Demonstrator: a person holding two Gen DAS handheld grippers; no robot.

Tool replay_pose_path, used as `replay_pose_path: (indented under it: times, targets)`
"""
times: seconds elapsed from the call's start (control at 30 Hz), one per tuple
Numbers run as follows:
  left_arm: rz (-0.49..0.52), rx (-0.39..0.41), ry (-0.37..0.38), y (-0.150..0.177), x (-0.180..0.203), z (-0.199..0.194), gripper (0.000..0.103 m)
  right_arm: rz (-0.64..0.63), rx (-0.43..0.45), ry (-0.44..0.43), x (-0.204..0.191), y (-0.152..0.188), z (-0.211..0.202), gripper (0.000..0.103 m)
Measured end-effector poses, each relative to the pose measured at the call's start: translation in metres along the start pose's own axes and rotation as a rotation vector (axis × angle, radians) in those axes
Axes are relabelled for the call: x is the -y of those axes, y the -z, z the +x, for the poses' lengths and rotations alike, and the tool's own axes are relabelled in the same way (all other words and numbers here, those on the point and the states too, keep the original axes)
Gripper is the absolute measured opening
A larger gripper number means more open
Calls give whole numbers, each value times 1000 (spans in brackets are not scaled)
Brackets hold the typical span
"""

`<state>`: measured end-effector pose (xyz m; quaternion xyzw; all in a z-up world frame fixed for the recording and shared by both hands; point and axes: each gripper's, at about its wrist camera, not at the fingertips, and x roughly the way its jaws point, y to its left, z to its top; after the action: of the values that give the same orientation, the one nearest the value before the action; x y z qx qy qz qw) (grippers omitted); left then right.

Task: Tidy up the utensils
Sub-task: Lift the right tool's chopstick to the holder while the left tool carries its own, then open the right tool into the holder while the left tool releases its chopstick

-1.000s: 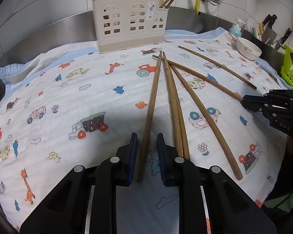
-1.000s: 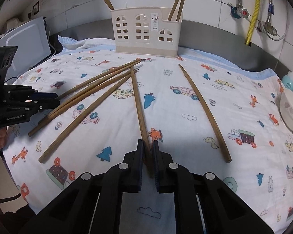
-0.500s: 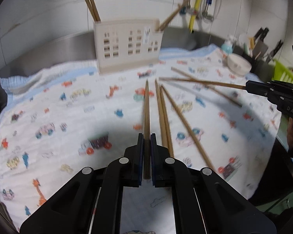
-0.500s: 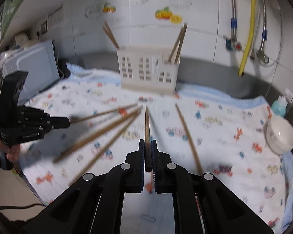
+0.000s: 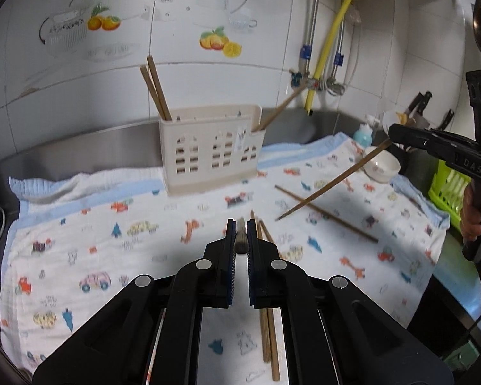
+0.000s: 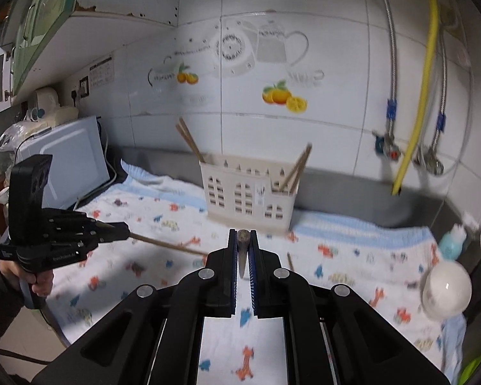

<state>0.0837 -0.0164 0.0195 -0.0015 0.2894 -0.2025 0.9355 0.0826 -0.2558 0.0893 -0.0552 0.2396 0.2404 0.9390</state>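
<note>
My left gripper (image 5: 240, 229) is shut on a wooden chopstick (image 5: 241, 240), held end-on above the cloth. My right gripper (image 6: 243, 239) is shut on another chopstick (image 6: 242, 250), also lifted; that chopstick shows in the left wrist view (image 5: 330, 186), slanting down from the right gripper. The left gripper's chopstick shows in the right wrist view (image 6: 166, 244). The cream utensil holder (image 5: 211, 149) stands at the back with chopsticks at both ends; it also shows in the right wrist view (image 6: 248, 197). Three more chopsticks (image 5: 267, 320) lie on the patterned cloth (image 5: 112, 240).
A white bowl (image 5: 381, 166) sits at the cloth's right edge. A green rack (image 5: 449, 186) and knives stand further right. A white appliance (image 6: 70, 163) stands at the left. Pipes and a yellow hose (image 6: 417, 112) run down the tiled wall.
Both grippers have risen from the cloth, each lifting its chopstick. The left one closed on its chopstick about a second ago. The views now tilt up toward the wall.
</note>
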Motion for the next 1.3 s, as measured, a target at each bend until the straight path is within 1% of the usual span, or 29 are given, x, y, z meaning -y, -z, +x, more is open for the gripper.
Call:
replay_pose_path:
  times: [0.23, 0.37, 0.5, 0.63, 0.8, 0.87, 1.0, 1.1, 1.23, 1.3]
  targets:
    - [7, 42, 11, -46, -5, 2, 5, -22, 31, -18, 9, -58, 7, 6]
    - [19, 69, 17, -72, -6, 2, 5, -43, 45, -13, 14, -89, 11, 6]
    - [32, 118, 10, -103, -7, -3, 5, -37, 60, 1, 24, -122, 15, 6]
    - [46, 189, -10, -139, -8, -10, 5, -21, 52, 15, 35, -139, 26, 6]
    - [54, 278, -67, -178, -10, -12, 5, -15, 9, 31, 45, -146, 53, 6]
    - [56, 291, -87, -187, -13, -8, 5, -6, -7, 24, 49, -145, 63, 6]
    - [55, 293, -136, -199, -19, 8, 5, 4, -37, 18, 56, -142, 82, 6]
    - [18, 291, -124, -201, -29, 13, 5, 10, -55, 11, 59, -137, 92, 6]
    - [-22, 317, -86, -209, -38, 8, 5, 15, -78, 6, 62, -131, 104, 6]
    - [-19, 333, -93, -214, -37, 4, 5, 16, -98, 5, 63, -129, 111, 6]
